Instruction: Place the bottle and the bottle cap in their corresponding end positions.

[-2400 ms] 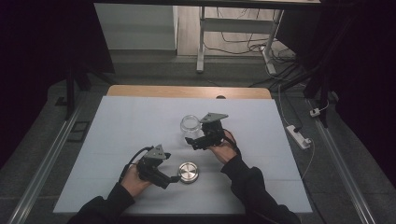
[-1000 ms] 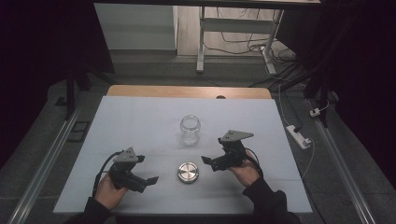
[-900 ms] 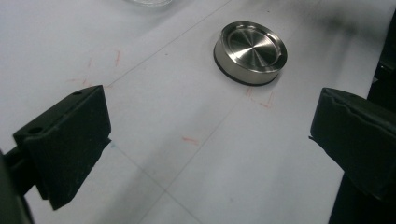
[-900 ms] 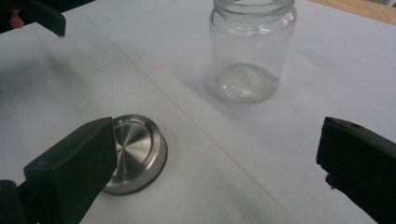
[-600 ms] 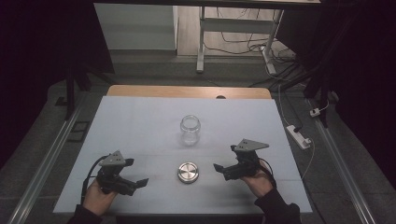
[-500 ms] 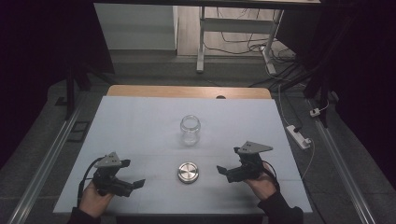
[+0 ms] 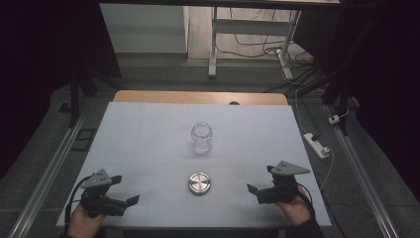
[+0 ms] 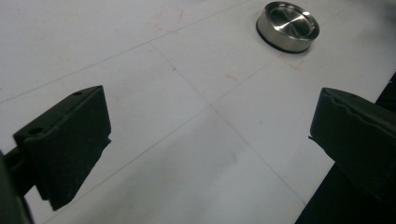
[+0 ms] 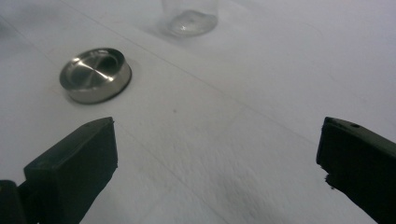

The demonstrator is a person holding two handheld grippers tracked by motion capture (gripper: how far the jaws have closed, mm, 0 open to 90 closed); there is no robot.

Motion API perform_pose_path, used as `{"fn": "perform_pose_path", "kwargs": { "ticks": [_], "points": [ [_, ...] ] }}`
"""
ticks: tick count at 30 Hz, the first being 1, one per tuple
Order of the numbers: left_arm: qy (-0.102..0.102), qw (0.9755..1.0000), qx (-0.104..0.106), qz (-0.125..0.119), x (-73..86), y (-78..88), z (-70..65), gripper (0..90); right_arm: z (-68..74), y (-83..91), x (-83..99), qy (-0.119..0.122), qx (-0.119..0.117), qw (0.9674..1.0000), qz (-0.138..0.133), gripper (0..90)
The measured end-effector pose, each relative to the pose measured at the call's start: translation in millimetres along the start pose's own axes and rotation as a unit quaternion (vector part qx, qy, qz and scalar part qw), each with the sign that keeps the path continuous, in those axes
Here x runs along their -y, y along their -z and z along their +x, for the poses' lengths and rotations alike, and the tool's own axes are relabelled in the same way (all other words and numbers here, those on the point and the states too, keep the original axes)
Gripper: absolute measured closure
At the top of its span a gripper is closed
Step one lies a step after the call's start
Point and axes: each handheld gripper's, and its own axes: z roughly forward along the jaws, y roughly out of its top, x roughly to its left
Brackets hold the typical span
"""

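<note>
A clear glass jar (image 7: 201,138) stands upright and without a lid in the middle of the white table (image 7: 143,129). Its round metal lid (image 7: 200,182) lies flat on the table in front of it, top side up. My left gripper (image 7: 125,189) rests open near the front left corner, well left of the lid. My right gripper (image 7: 260,179) is open near the front right corner, right of the lid. In the left gripper view the lid (image 8: 288,26) lies far beyond the wide-apart jaws (image 8: 210,130). The right gripper view has the lid (image 9: 95,74) and the jar's base (image 9: 190,16) beyond its empty gripper (image 9: 217,158).
A wooden strip (image 7: 198,97) runs along the table's far edge. A white power strip (image 7: 317,144) with a cable lies on the floor off the right side. A metal rail (image 7: 49,173) runs along the left. Desk legs (image 7: 214,44) stand behind.
Both grippers have pulled back toward me and outward, the left from beside the lid, the right from beside the jar. Jar and lid have not moved.
</note>
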Motion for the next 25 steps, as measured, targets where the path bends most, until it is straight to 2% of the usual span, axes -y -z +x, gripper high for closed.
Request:
{"fn": "perform_pose_path", "kwargs": {
  "ticks": [5,14,20,21,25],
  "points": [
    [0.006,0.9998,-0.017,0.001,8.1,6.2,1.0,0.0,-2.5,10.5,13.0,-0.005,0.022,0.9996,0.015,0.0],
    [0.019,0.9990,-0.040,0.009,20.3,12.2,1.6,0.0,-6.5,29.5,33.5,-0.034,0.052,0.9978,0.022,0.0],
    [0.026,0.9980,-0.052,0.026,28.4,14.0,0.7,0.0,-8.8,39.9,40.7,-0.054,0.058,0.9967,0.019,0.0],
    [0.027,0.9979,-0.054,0.022,28.9,15.0,0.5,0.0,-9.1,40.5,41.1,-0.055,0.057,0.9967,0.018,0.0],
    [0.032,0.9979,-0.051,0.022,28.6,14.8,1.6,0.0,-8.9,40.5,41.5,-0.051,0.057,0.9968,0.023,0.0]
  ]
}}
